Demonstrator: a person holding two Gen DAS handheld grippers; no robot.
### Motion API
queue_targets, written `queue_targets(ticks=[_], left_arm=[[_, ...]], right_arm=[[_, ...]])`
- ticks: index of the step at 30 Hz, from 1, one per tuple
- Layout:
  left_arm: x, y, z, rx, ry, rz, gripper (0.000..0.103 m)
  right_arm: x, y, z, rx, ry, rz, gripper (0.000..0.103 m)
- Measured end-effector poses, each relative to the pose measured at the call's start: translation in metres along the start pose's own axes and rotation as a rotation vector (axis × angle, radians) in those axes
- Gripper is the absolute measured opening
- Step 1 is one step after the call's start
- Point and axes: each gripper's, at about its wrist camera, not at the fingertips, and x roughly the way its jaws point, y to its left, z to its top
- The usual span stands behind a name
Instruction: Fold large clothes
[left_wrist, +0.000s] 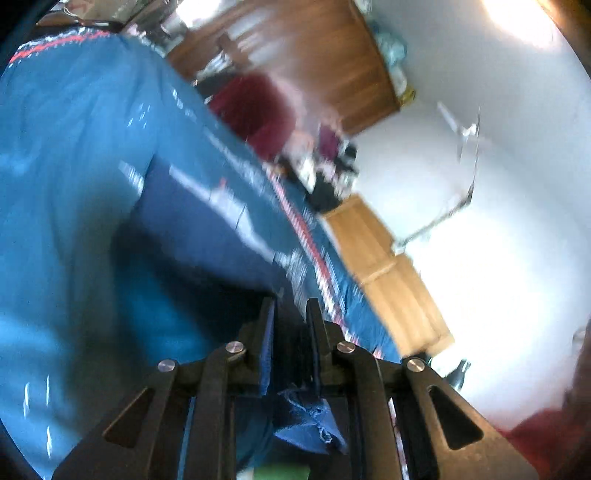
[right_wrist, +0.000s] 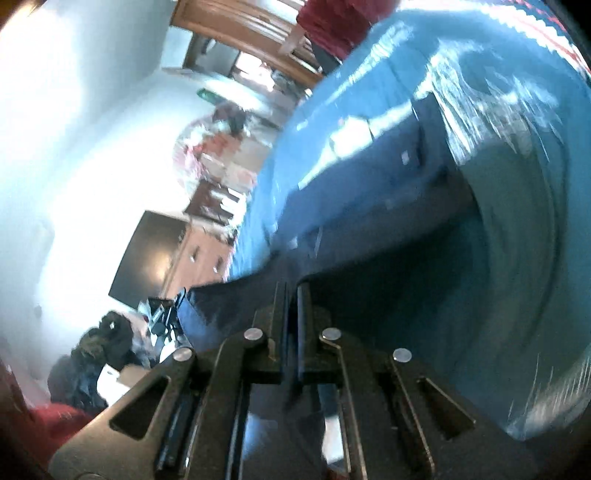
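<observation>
we held the left tongs (left_wrist: 290, 314) clamped on dark blue garment (left_wrist: 207, 221) at lower centre; the right tongs (right_wrist: 291, 299) gripped its edge too, above the blue bedspread (left_wrist: 66, 147).

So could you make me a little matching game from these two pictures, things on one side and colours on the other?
Things:
1. garment held in the left claw
2. bedspread
3. wardrobe
4. wall

Colours:
a. white
b. brown wood
c. dark blue
d. lighter blue, with a red and white border

Pairs: 1-c, 2-d, 3-b, 4-a. The right claw grips the same dark blue cloth.
</observation>
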Motion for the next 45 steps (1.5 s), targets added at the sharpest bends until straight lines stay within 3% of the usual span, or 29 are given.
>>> queue_targets(ticks=[5, 6, 8, 10, 11, 12, 13, 14, 15, 16, 17, 21, 25, 26, 29, 35, 39, 45], left_arm=[[0.031, 0.002, 0.089, 0.03, -0.096, -0.003, 0.009], [0.049, 0.006, 0.111, 0.054, -0.093, 0.035, 0.009], [0.075, 0.021, 0.133, 0.055, -0.068, 0.117, 0.009], [0.112, 0.038, 0.14, 0.042, 0.042, 0.17, 0.009], [0.126, 0.043, 0.135, 0.059, 0.101, 0.245, 0.01], [0.13, 0.045, 0.129, 0.06, 0.143, 0.252, 0.012], [0.13, 0.047, 0.119, 0.069, 0.194, 0.249, 0.026], [0.126, 0.049, 0.113, 0.077, 0.217, 0.254, 0.047], [0.117, 0.053, 0.1, 0.08, 0.253, 0.264, 0.056], [0.108, 0.058, 0.088, 0.077, 0.27, 0.273, 0.058], [0.096, 0.065, 0.072, 0.062, 0.281, 0.286, 0.058], [0.03, 0.108, 0.019, -0.104, 0.266, 0.363, 0.058], [-0.032, 0.112, -0.024, -0.185, 0.2, 0.337, 0.063], [-0.042, 0.111, -0.033, -0.193, 0.2, 0.339, 0.069], [-0.066, 0.115, -0.066, -0.229, 0.25, 0.356, 0.073], [-0.089, 0.118, -0.1, -0.204, 0.283, 0.314, 0.073], [-0.085, 0.13, -0.103, -0.236, 0.262, 0.269, 0.073], [-0.079, 0.137, -0.096, -0.258, 0.24, 0.197, 0.075]], right_arm=[[0.029, -0.007, 0.1, -0.027, -0.036, -0.004, 0.0], [0.038, -0.013, 0.126, -0.03, -0.051, -0.019, 0.0], [0.062, -0.032, 0.17, -0.003, -0.013, -0.036, 0.0], [0.076, -0.04, 0.186, -0.033, 0.029, -0.117, 0.0], [0.081, -0.04, 0.186, -0.064, 0.063, -0.147, 0.0], [0.087, -0.04, 0.181, -0.096, 0.121, -0.144, 0.001], [0.091, -0.041, 0.17, -0.117, 0.171, -0.144, 0.003], [0.093, -0.043, 0.161, -0.134, 0.2, -0.162, 0.015], [0.098, -0.047, 0.143, -0.161, 0.257, -0.214, 0.026], [0.101, -0.051, 0.131, -0.166, 0.28, -0.245, 0.05], [0.104, -0.056, 0.117, -0.163, 0.302, -0.277, 0.061], [0.115, -0.057, 0.059, -0.149, 0.385, -0.295, 0.062], [0.134, -0.011, 0.028, -0.329, 0.445, -0.316, 0.067], [0.141, 0.0, 0.025, -0.368, 0.457, -0.314, 0.068], [0.157, 0.029, 0.012, -0.454, 0.48, -0.299, 0.07], [0.189, 0.068, -0.019, -0.622, 0.56, -0.296, 0.073], [0.221, 0.089, -0.024, -0.835, 0.677, -0.337, 0.074], [0.289, 0.084, -0.009, -0.977, 0.893, -0.343, 0.078]])
